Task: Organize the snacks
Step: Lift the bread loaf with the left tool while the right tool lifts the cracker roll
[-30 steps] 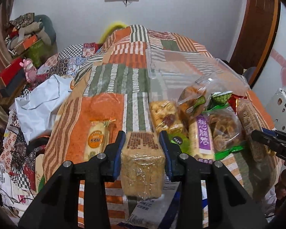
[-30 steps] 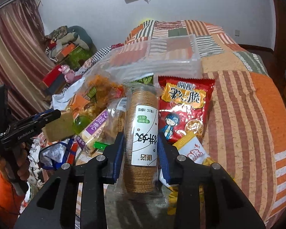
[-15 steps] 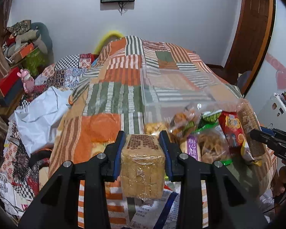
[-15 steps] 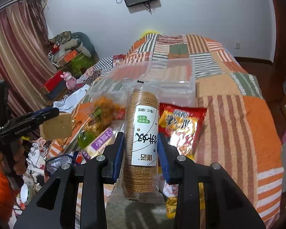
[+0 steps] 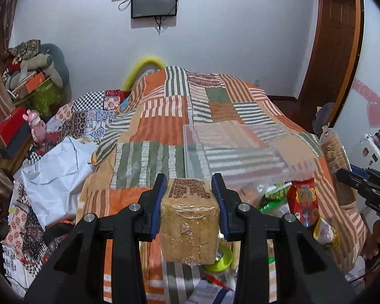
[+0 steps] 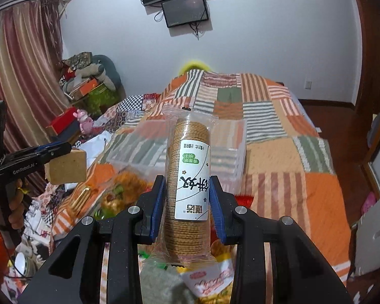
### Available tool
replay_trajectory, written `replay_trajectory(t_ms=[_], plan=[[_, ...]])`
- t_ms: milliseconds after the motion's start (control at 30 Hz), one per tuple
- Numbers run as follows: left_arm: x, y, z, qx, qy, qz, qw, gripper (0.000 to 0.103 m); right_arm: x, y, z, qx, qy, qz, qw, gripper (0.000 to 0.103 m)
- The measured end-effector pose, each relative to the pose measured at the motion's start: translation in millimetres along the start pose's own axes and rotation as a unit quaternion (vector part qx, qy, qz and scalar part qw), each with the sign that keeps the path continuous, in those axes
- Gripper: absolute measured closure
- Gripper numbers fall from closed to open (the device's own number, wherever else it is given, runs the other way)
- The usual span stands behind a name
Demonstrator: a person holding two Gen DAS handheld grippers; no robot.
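Two snacks are up in the air here, one per gripper. The left gripper (image 5: 190, 192) has its blue pads squeezed tight on a square cracker pack (image 5: 189, 224), a clear-wrapped tan block with brown print on top, held above the near end of the bed. The right gripper (image 6: 187, 197) is clamped the same way on one tall roll of round biscuits (image 6: 190, 177) in clear wrap with a white label, standing upright between the jaws. Both get seen from the other side too: in the right wrist view the left gripper comes in from the left edge with the square pack on its tip, and a hand (image 6: 14, 205) wraps its handle. Below and past the held stuff there's one clear plastic bin (image 5: 240, 149) sitting on the patchwork blanket (image 5: 164, 116), looks like nothing in it. Just in front of the bin is the leftover pile: one red chip bag (image 5: 304, 202), some green-wrapped bits and a yellow-green round thing (image 5: 221, 258), too jumbled to count properly. Further out, one white bag (image 5: 55, 177) on the left of the bed, one pink toy (image 5: 35, 126), and two dark screens (image 6: 185, 10) on the wall.
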State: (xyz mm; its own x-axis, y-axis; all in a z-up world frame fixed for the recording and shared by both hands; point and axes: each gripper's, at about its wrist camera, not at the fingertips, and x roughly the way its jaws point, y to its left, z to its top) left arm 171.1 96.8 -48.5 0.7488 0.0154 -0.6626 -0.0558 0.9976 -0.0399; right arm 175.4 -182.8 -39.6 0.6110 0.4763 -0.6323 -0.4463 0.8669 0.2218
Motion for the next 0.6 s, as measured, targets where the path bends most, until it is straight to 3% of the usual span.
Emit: replay_trajectory(t_ms=[600], plan=[[59, -13, 42, 0.003, 0.013, -0.008, 0.9999, 0.067, 33, -12, 34, -0.016, 0.004, -0.007, 1.000, 0.072]])
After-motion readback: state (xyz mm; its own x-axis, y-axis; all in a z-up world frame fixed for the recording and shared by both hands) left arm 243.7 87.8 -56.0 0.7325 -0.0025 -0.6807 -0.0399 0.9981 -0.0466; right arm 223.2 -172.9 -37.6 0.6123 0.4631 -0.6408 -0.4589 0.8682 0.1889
